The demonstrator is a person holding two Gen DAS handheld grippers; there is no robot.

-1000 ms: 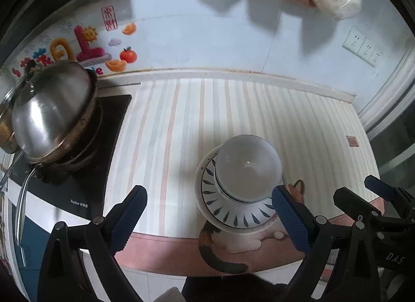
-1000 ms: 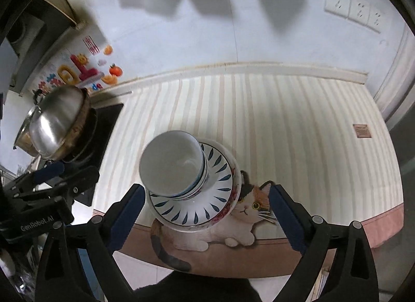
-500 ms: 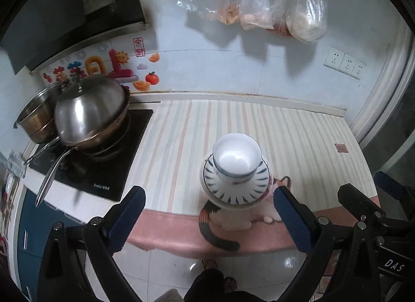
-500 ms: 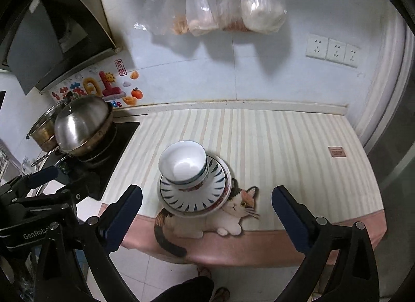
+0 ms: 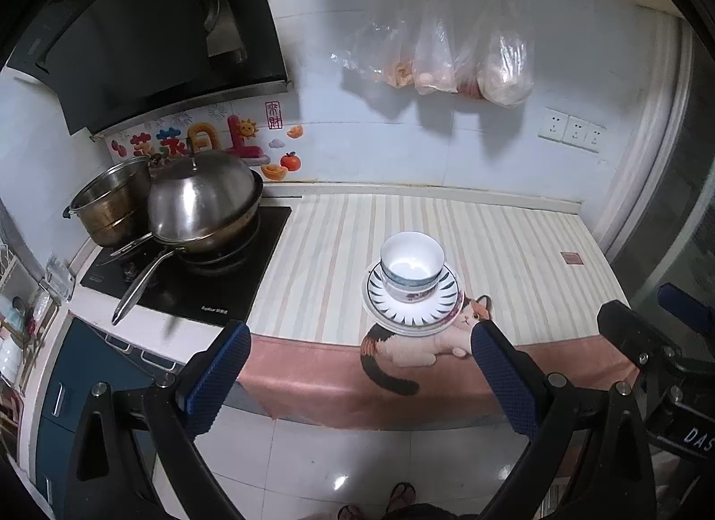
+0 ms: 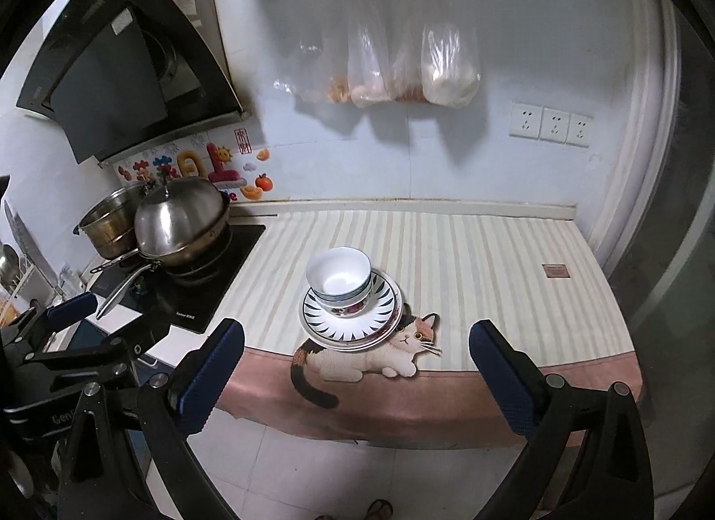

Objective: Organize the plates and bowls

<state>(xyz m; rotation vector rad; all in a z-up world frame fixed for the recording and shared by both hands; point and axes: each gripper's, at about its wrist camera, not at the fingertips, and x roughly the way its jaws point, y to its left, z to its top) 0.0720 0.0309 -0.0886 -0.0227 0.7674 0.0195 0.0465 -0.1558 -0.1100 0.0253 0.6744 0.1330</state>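
On the striped counter mat (image 6: 469, 260), near its front edge: bowls (image 6: 342, 281) nested atop stacked plates (image 6: 353, 323). Nothing else loose in view; task judged finished. Left gripper (image 5: 357, 379) and right gripper (image 6: 355, 372): fingers spread wide, empty, well apart from the stack.

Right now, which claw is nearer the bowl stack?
Hard to call; roughly equal. Left claw sits back off the counter edge, slightly left of the bowl stack. Right claw sits equally back, slightly right of it. Both open, empty.

lower plates (image 5: 413, 328) mostly hidden under top plate, bag contents (image 6: 371, 90) blurred
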